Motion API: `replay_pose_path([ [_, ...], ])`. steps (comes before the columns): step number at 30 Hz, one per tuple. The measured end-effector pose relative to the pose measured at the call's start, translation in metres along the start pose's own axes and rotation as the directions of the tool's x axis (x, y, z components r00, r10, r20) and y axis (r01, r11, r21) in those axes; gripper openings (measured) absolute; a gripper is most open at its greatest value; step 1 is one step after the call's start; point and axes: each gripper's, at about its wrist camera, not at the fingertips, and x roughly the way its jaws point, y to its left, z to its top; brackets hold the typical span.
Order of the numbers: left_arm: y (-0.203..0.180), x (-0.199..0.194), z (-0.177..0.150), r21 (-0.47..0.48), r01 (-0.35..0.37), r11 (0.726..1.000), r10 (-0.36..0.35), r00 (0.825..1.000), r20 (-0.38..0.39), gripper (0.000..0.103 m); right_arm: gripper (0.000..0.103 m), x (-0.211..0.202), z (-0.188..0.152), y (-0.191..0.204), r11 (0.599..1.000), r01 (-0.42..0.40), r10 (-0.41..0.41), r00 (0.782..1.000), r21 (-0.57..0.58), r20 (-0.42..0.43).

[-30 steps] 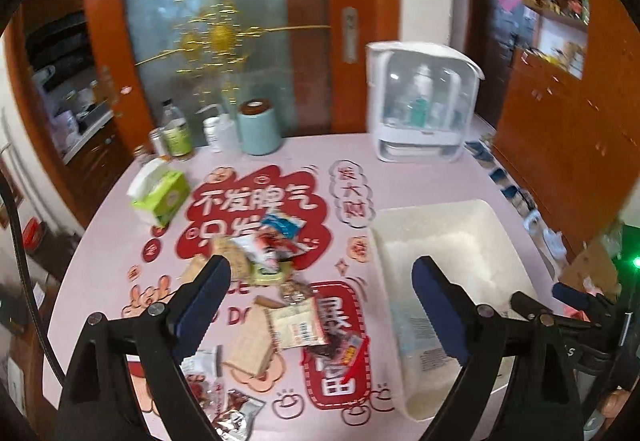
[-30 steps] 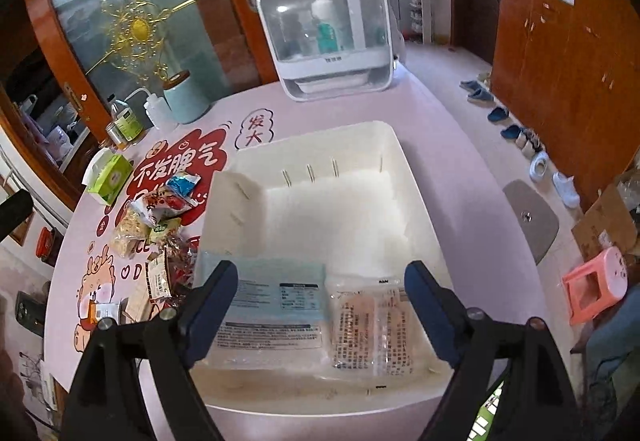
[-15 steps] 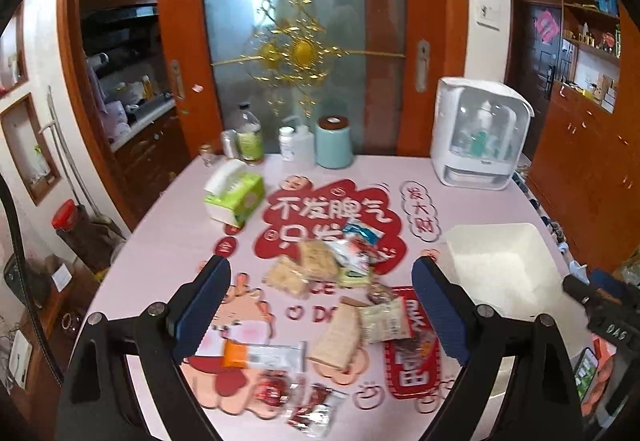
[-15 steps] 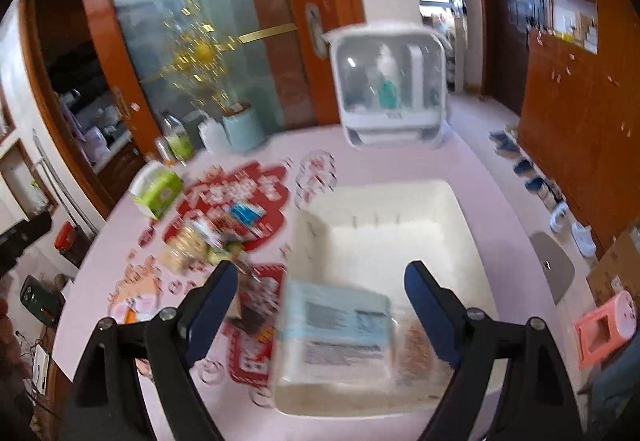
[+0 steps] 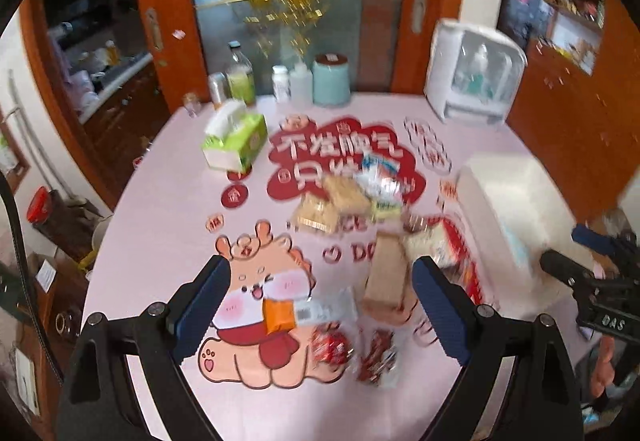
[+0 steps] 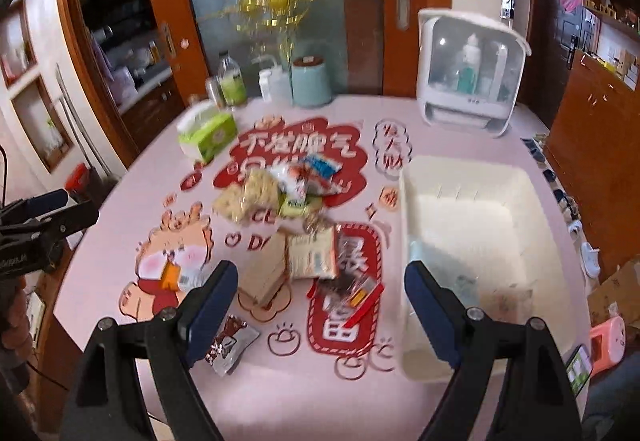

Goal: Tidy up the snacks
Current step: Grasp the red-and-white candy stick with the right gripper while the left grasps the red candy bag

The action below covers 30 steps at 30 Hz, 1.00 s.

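Hovering over the snacks on the table, both grippers gape empty beside the bin.

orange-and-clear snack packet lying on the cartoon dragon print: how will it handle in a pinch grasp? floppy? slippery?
The orange-and-clear packet lies flat on the table, so it is probably thin, light and floppy, and may sag from the fingers. Its clear film end looks glossy, so it is likely slippery. Lying flat, it should slide, not roll, if pushed. The view is blurred, so this is tentative.
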Motion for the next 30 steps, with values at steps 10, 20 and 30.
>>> replay_pose_path([
  [10,0.004,0.096,-0.074,0.328,0.188,0.926,-0.13,0.973,-0.191,0.089,0.069,0.106,-0.067,0.052,0.992,-0.045,0.078,0.949,0.114,-0.305],
  [20,0.002,0.159,-0.1,0.398,0.316,0.861,-0.184,0.924,-0.335,0.067,0.063,0.157,-0.102,0.079,0.985,-0.062,0.126,0.9,0.164,-0.417],
  [30,-0.005,0.167,-0.097,0.422,0.391,0.818,-0.224,0.892,-0.392,0.067,0.031,0.166,-0.104,0.097,0.998,-0.027,0.049,0.912,0.059,-0.406],
])
